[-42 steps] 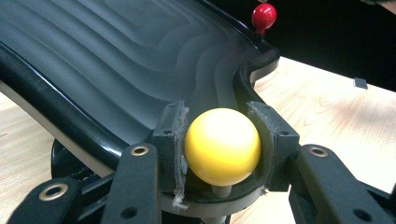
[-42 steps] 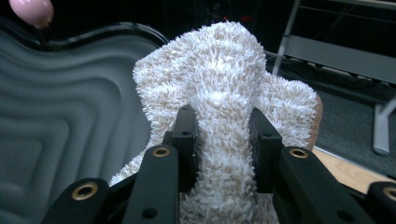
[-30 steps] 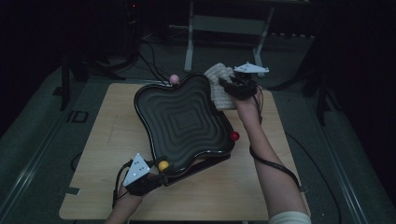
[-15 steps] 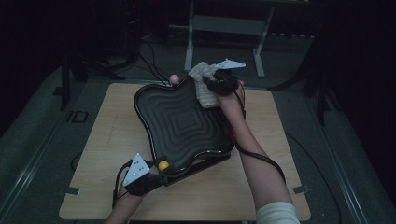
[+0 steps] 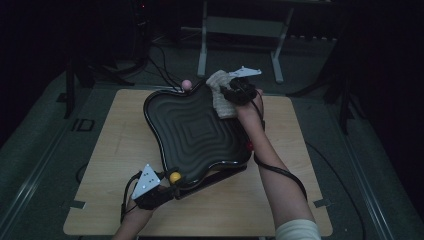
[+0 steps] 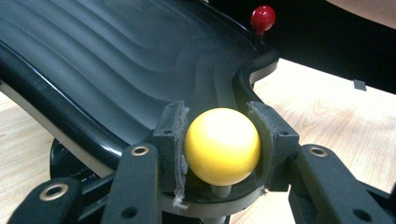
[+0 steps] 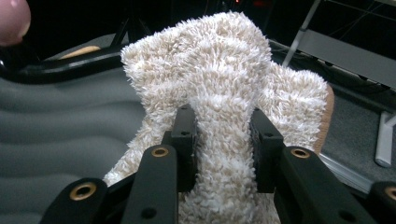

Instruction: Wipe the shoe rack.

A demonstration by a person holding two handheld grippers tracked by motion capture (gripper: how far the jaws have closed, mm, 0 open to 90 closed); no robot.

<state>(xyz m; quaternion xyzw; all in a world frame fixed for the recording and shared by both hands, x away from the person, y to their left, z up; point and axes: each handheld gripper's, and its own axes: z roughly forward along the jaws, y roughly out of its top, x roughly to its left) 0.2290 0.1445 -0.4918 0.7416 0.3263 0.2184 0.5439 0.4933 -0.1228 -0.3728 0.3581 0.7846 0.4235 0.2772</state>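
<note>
A black wavy tray (image 5: 192, 127) with ridged rings lies tilted on the wooden table (image 5: 115, 150). My left gripper (image 5: 167, 186) sits at the tray's near corner, shut on a yellow ball knob (image 6: 222, 145) that stands on a short stem at the tray rim (image 6: 56, 116). My right gripper (image 5: 231, 97) is over the tray's far right corner, shut on a fluffy cream cloth (image 7: 224, 93) that rests against the tray surface (image 7: 56, 116). The cloth (image 5: 220, 92) hangs over the tray's far right edge.
A pink knob (image 5: 186, 84) stands at the tray's far corner and a red knob (image 6: 263, 17) at its right corner. Cables and metal stand legs (image 5: 202, 50) lie on the dark floor beyond the table. Bare wood lies left and right of the tray.
My right gripper has carried the cloth leftward and slightly down, from off the tray's right edge onto its far right corner. The left gripper and the tray have stayed put.
</note>
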